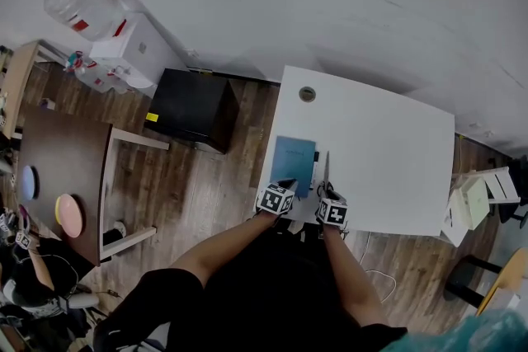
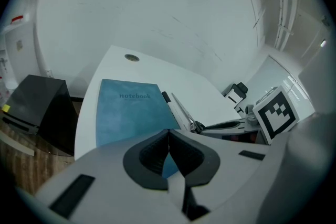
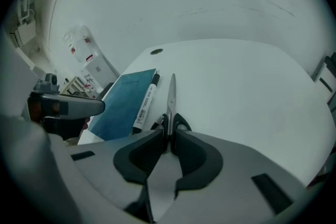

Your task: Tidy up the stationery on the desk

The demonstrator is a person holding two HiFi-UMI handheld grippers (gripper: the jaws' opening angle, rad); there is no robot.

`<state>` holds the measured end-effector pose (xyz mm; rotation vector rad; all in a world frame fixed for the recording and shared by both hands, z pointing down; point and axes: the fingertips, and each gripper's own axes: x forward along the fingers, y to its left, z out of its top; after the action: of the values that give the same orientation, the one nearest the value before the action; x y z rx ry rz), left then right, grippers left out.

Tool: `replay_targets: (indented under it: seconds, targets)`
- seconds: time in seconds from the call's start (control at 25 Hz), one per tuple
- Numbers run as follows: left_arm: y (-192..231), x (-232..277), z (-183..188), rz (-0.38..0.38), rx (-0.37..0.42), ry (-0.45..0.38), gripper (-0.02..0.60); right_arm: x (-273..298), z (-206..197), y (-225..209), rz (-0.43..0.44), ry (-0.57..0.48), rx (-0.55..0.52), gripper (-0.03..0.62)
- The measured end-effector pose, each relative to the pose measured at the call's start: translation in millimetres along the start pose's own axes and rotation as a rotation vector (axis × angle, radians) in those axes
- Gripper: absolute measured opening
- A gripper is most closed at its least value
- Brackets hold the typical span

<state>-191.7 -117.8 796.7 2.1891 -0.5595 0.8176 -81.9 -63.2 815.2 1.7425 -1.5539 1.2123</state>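
Just before right gripper (image 3: 169,135), jaws together, scissors (image 3: 171,93)

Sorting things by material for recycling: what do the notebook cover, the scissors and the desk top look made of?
Notebook: matte blue cover, faintly mottled, perhaps faux leather or coated card. Scissors: bright metal blades, glossy black handles, likely plastic. Desk: smooth white top, probably laminate; core unseen.

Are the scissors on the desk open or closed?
Closed: the scissors lie flat on the desk, their blades together as one thin line.
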Motion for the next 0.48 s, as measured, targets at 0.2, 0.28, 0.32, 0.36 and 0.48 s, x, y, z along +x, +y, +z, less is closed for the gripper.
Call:
replay_targets:
  seconds: [0.2,0.28,0.32,0.36,0.48]
  targets:
    - [0,-1,1,0.008,-0.015,-0.014,0.014,2,1,1,0.041,0.009,0.036,0.087]
    - [-1,-1,4,0.008,-0.016,-0.023,0.014,2,2,3,0.059,0.003,0.06,0.087]
    - [-2,-1,6,0.006,-0.017,-0.03,0.014,1,2,4,0.066,-0.001,0.07,0.087]
    - [-2,-2,7,0.005,-0.019,-0.037,0.014,0,2,4,0.072,-0.006,0.08,0.087]
    - [-5,-7,8,0.003,-0.031,-0.056,0.014,-10,2,1,0.089,-0.033,0.117,0.091]
